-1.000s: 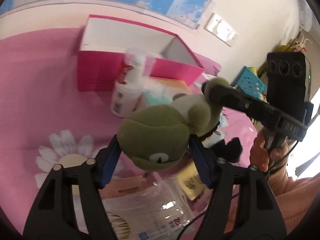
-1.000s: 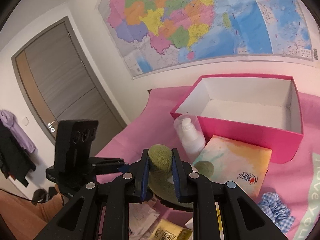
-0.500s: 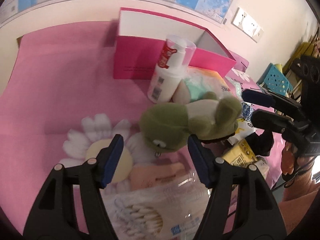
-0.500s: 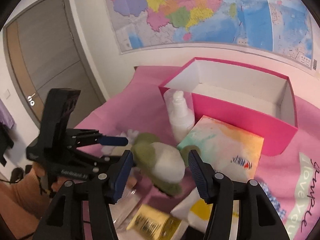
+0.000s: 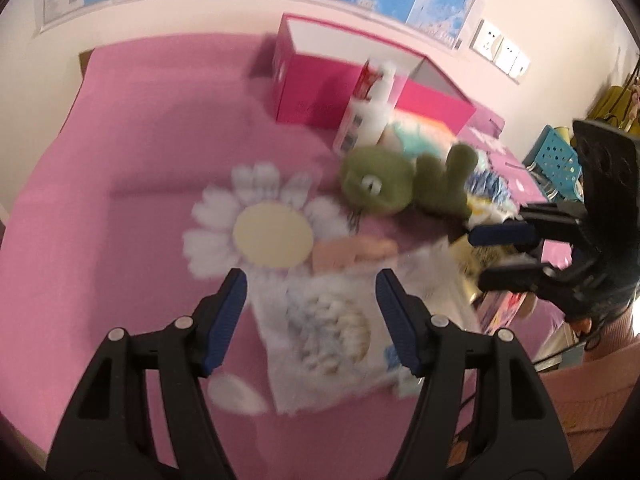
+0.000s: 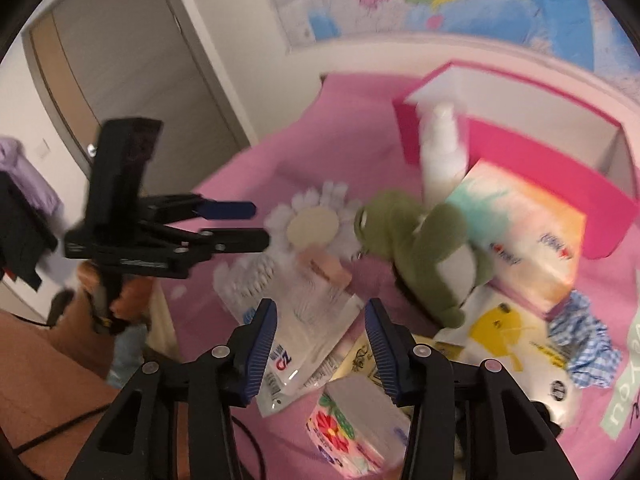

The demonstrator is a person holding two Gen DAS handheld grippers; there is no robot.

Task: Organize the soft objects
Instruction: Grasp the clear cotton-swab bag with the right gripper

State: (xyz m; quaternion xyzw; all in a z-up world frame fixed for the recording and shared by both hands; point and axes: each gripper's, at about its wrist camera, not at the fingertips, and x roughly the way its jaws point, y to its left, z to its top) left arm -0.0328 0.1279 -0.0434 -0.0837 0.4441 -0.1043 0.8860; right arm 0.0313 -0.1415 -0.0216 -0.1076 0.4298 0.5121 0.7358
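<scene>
A green frog plush lies on the pink cloth in front of the white bottle; it also shows in the right wrist view. An open pink box stands behind; in the right wrist view its rim is at the upper right. My left gripper is open and empty, pulled back over a clear cotton-swab bag. My right gripper is open and empty above the same bag. Each gripper shows in the other's view: the right one, the left one.
A pastel tissue pack leans by the box. A blue gingham scrunchie, a yellow packet, a floral pack and a peach item lie around. A daisy print marks the cloth. A door stands at left.
Both grippers let go of the frog plush and opened; it dropped onto the cloth by the bottle. Both grippers have since drawn back from it.
</scene>
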